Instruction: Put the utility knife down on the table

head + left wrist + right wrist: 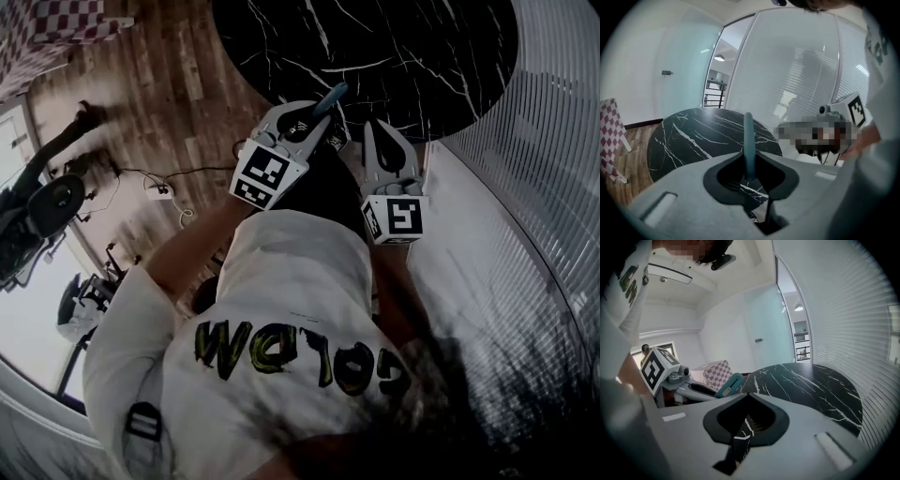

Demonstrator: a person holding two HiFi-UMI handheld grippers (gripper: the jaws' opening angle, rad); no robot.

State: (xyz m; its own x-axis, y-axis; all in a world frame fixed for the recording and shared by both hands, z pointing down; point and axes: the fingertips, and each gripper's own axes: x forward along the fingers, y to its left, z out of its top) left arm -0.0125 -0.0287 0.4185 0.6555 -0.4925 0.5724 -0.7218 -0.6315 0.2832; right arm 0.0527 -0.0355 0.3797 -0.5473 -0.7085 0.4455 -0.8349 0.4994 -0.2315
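A teal utility knife (331,97) sticks out of my left gripper (319,111), just at the near rim of the round black marble table (403,47). In the left gripper view the knife (748,140) stands upright, on edge, between the jaws, which are shut on it above the table (693,136). My right gripper (380,127) hangs beside the left one; its jaw tips meet with nothing between them (747,394). The right gripper view shows the knife (729,385) in the left gripper to its left, and the table (811,385) ahead.
A frosted glass wall with blinds (544,187) curves round the right side. A chair with a red-checked cover (56,23) stands on the wooden floor to the left of the table. A power strip with cables (161,192) lies on the floor; dark equipment (47,206) stands at the left.
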